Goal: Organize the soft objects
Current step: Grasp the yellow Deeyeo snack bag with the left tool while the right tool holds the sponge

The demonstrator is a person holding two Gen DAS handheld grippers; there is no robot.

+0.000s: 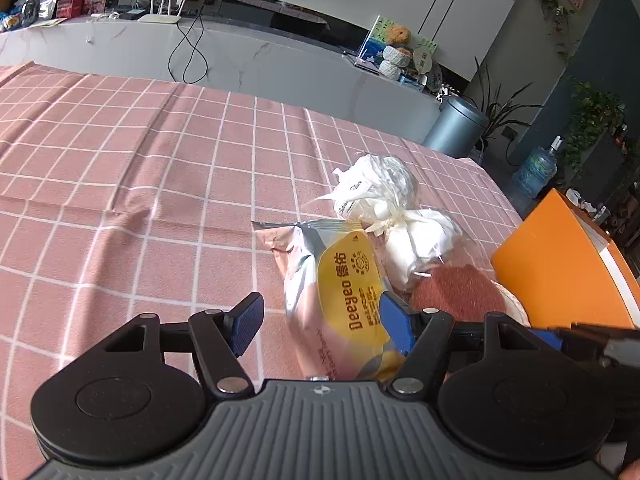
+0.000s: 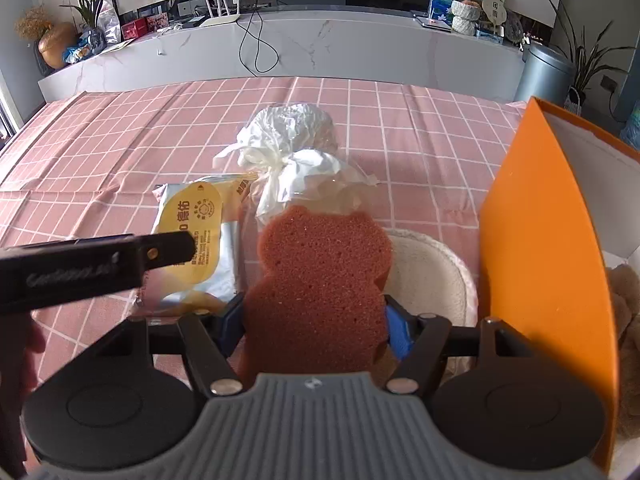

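My right gripper [image 2: 314, 320] is shut on a reddish-brown bear-shaped sponge [image 2: 320, 276], held just above the pink checked tablecloth [image 2: 120, 140]; the sponge also shows in the left wrist view [image 1: 460, 290]. My left gripper [image 1: 320, 316] is open, its fingers either side of a wet-wipes pack with a yellow label [image 1: 348, 292], which also shows in the right wrist view [image 2: 196, 236]. A tied white plastic bag [image 2: 292, 152] lies behind them. A cream fluffy pad [image 2: 428, 280] lies under the sponge's right side. An orange box [image 2: 540, 240] stands at the right.
A beige plush item [image 2: 628, 320] lies inside the orange box. Beyond the table's far edge is a white marble counter [image 2: 320, 52] with a router, cables and ornaments. A grey bin [image 2: 544, 72] and plants stand at the right.
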